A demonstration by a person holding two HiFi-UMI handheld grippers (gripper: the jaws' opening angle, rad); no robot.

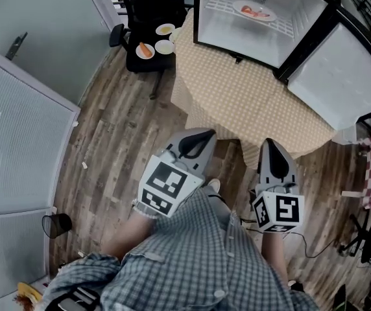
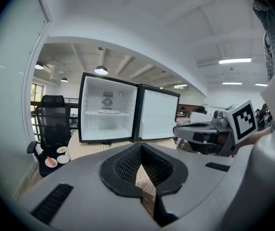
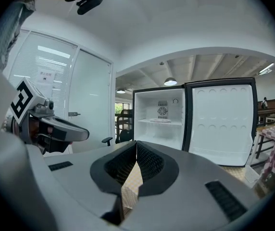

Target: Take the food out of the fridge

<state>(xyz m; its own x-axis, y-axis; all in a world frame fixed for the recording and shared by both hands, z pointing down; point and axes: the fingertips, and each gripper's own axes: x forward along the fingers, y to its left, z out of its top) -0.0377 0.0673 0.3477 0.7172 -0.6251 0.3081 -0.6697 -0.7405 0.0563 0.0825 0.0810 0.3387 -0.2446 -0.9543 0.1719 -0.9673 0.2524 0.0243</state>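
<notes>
Plainly the left gripper (image 1: 195, 139) and right gripper (image 1: 271, 149) are closed, empty; well ahead of their jaws, the plate (image 1: 255, 10) (probably light, brittle) wants a rim grip.

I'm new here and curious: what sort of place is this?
Probably an office or lab room, not a home kitchen: a black office chair, frosted glass partition walls, and a small black mini fridge standing open on a round table with a checked cloth.

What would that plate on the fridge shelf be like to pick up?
The plate looks flat, shallow and rigid, so it probably lifts stiffly but could break if dropped. The food lies loose on it and might slide off if it tilts. The shelf is a wire rack, so the rim may catch when dragged.
</notes>
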